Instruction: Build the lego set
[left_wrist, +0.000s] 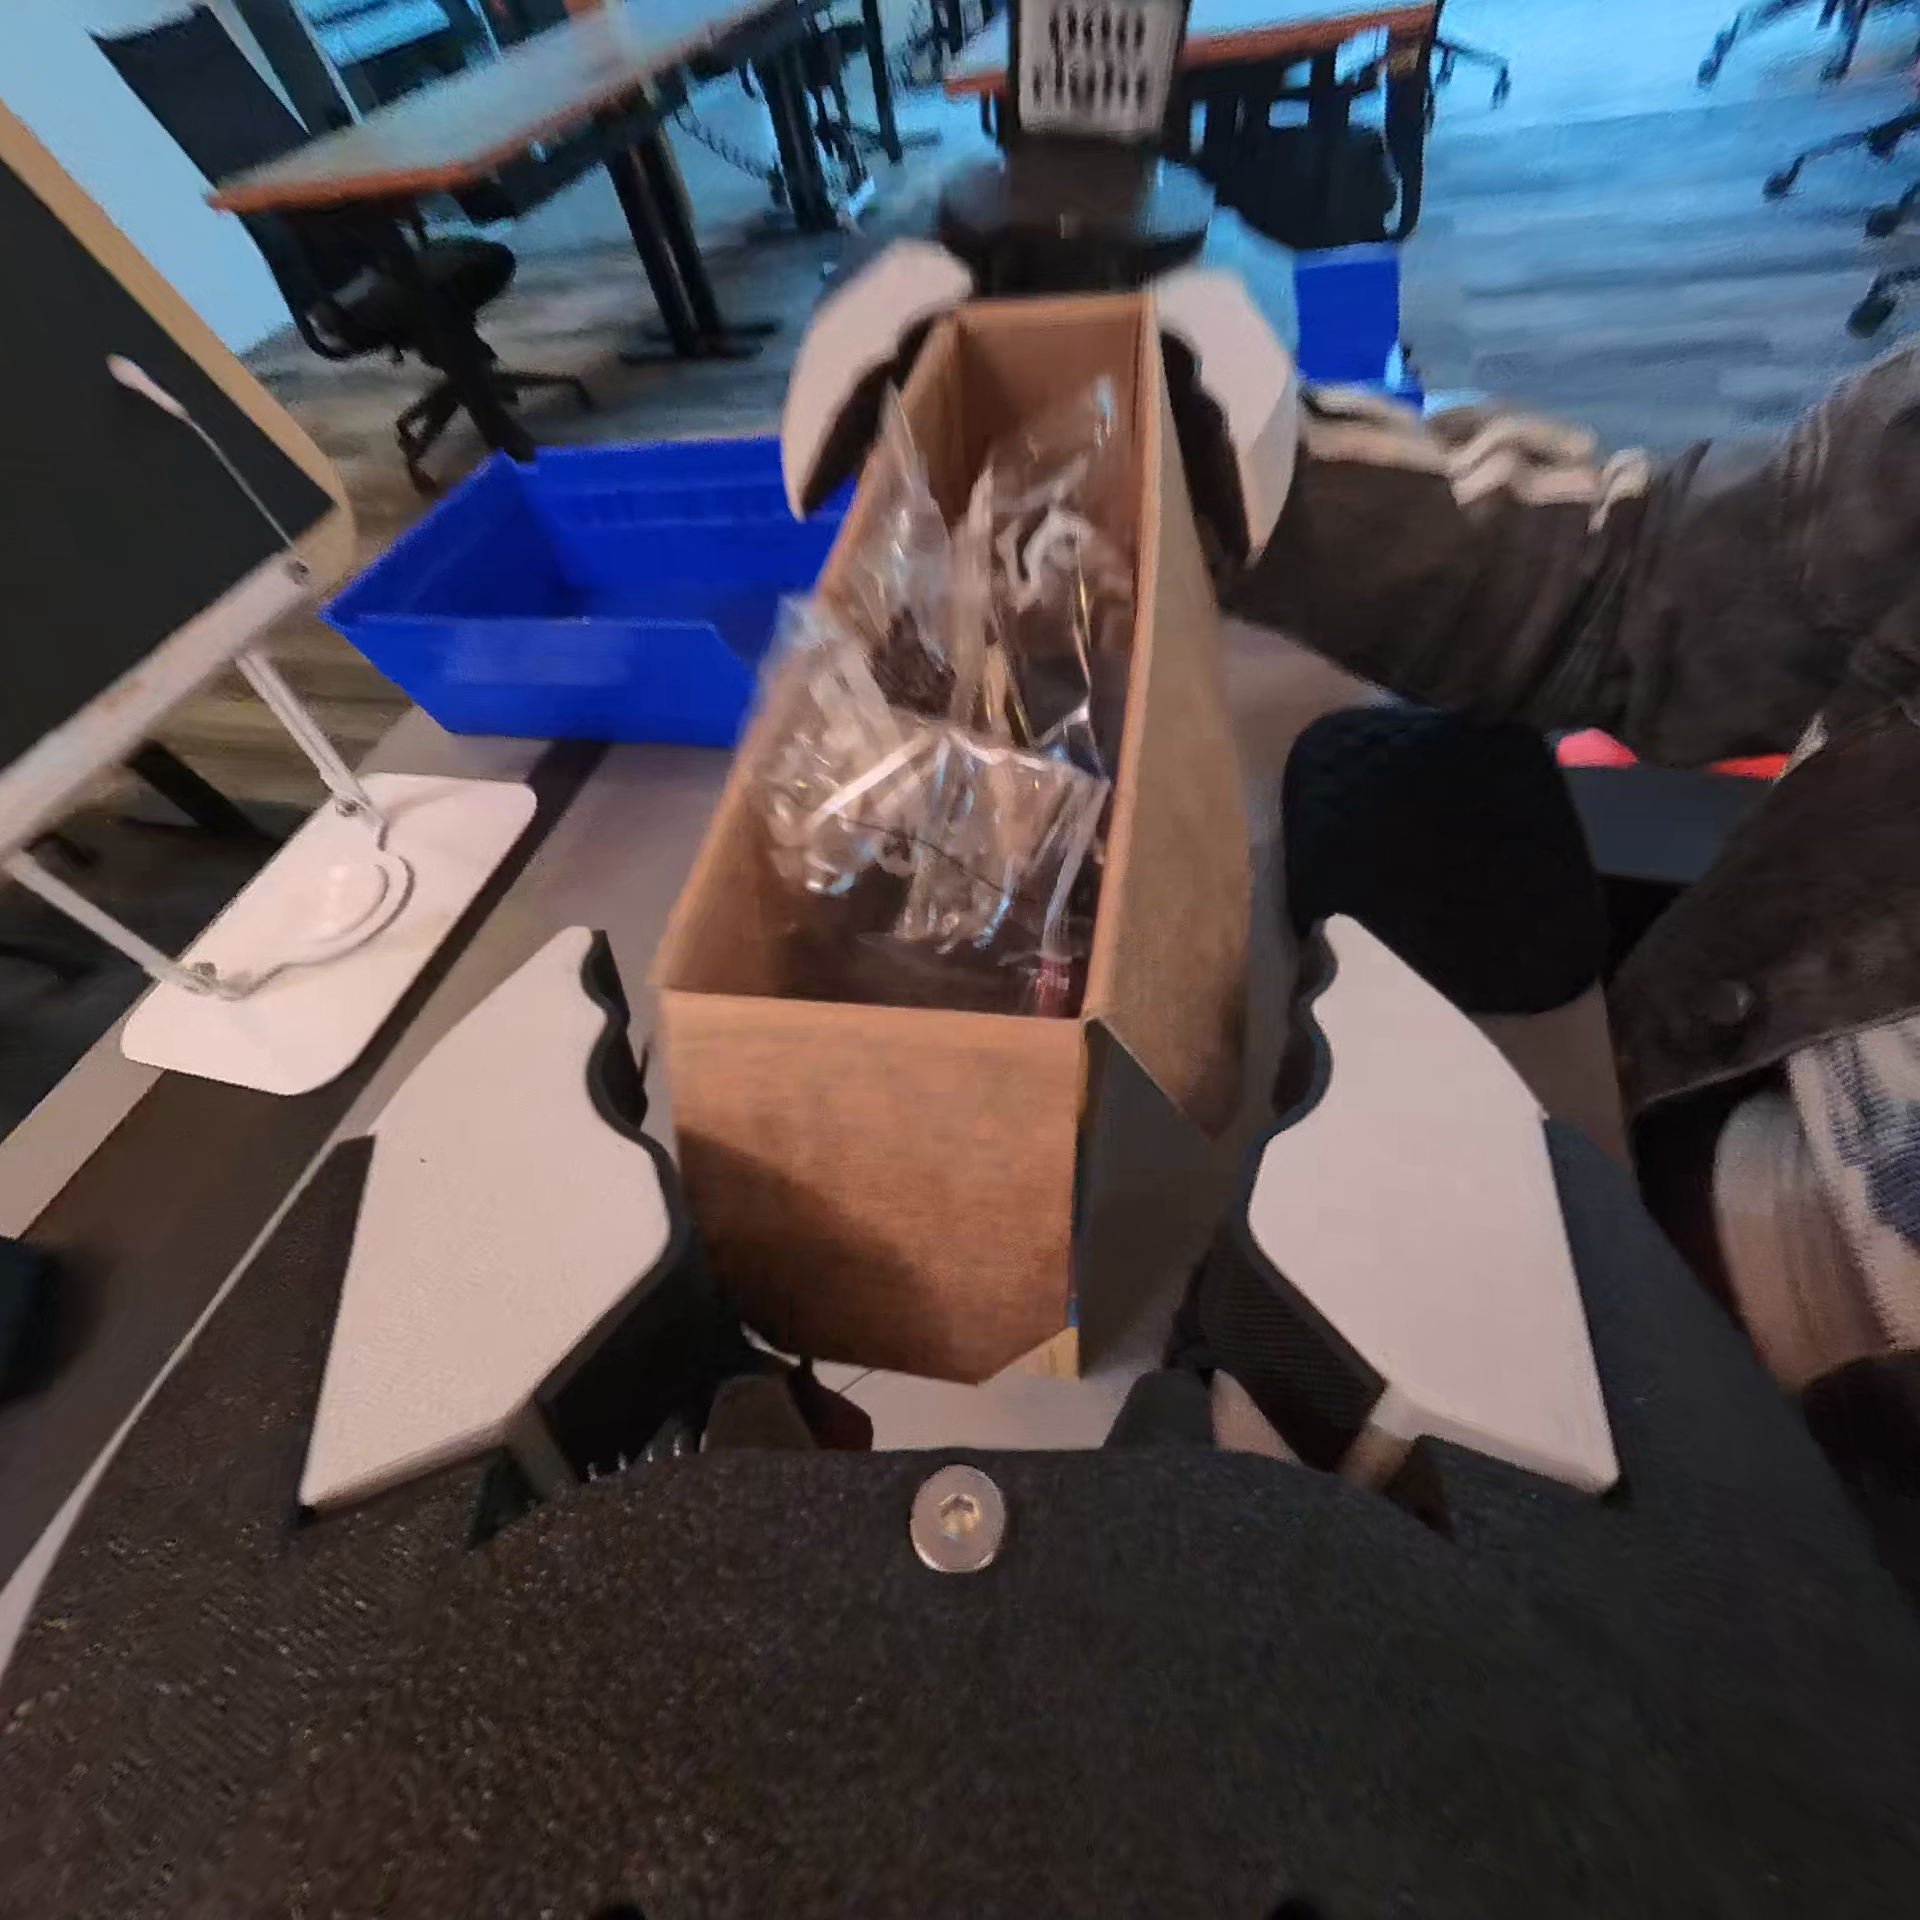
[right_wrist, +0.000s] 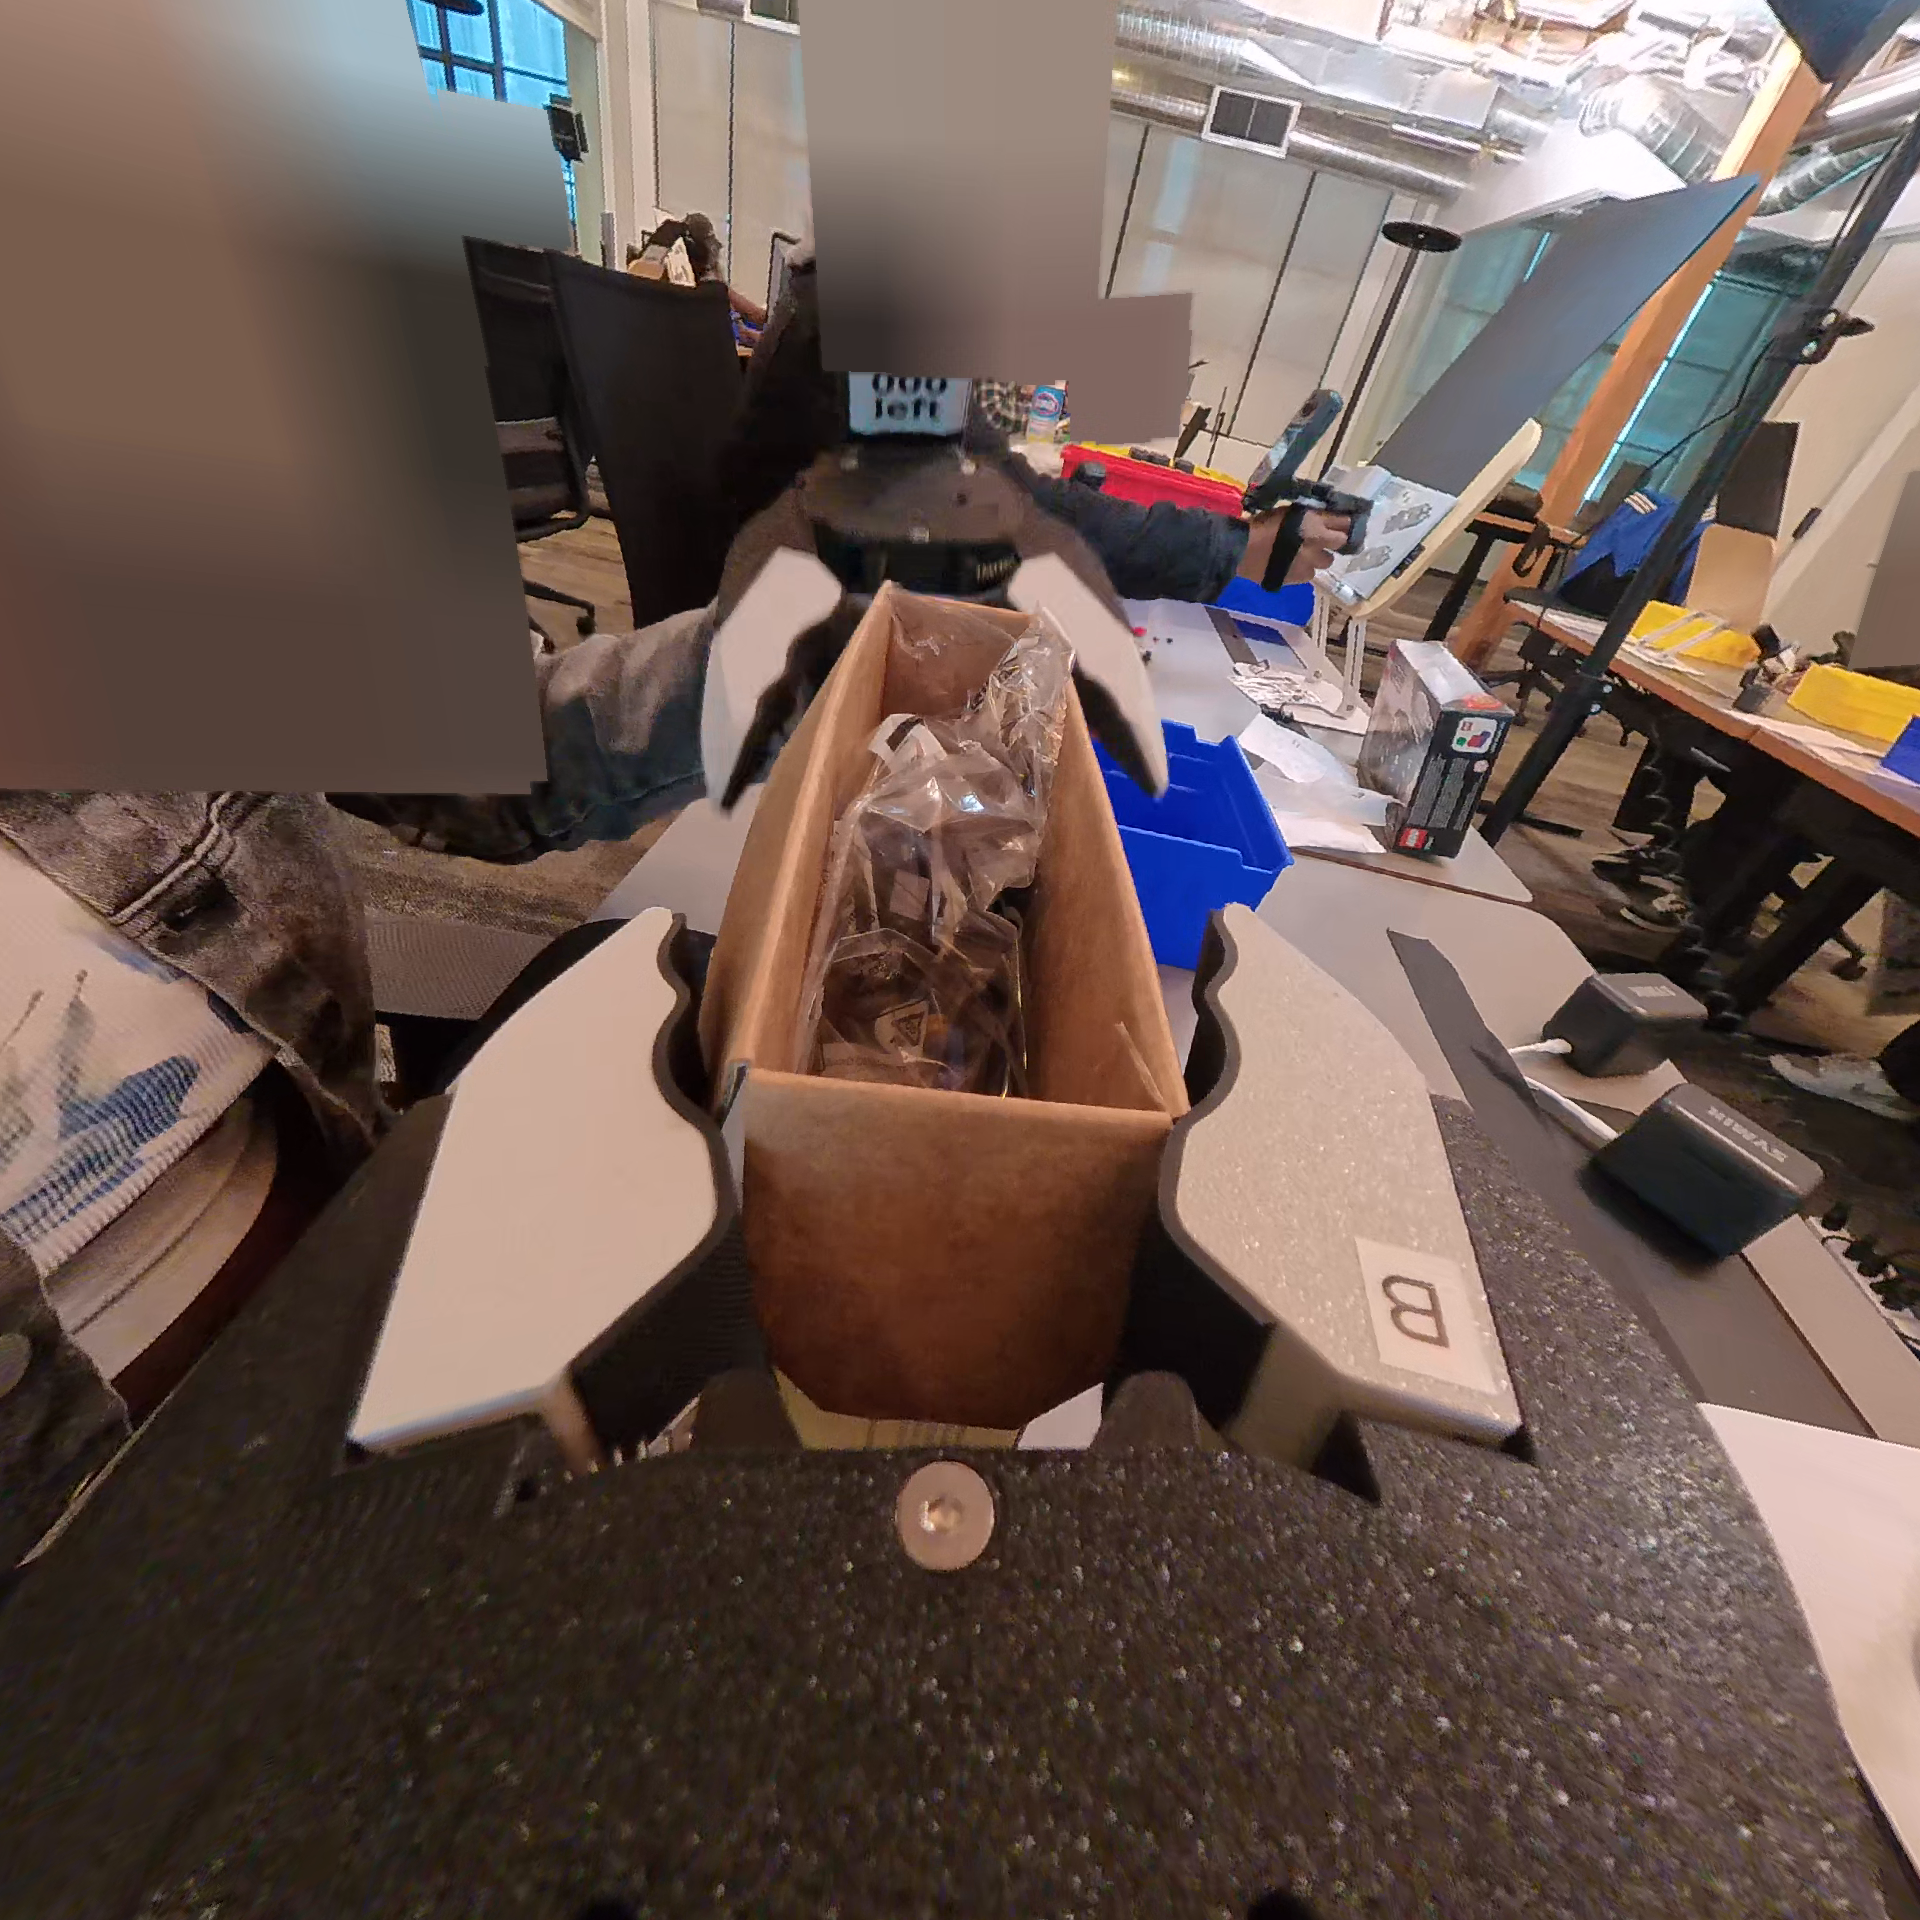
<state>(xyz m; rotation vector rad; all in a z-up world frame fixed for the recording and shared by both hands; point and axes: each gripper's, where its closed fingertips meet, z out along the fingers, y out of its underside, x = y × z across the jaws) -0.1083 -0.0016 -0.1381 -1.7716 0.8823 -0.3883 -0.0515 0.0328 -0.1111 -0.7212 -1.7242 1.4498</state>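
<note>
Seemingly ungripped, the cardboard box (left_wrist: 873, 1174) stands between both wide-open jaws.

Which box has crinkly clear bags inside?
The brown cardboard box between the right tool's fingers: its top is open, with clear plastic bags inside. The dark printed box on the table behind is closed.
</note>
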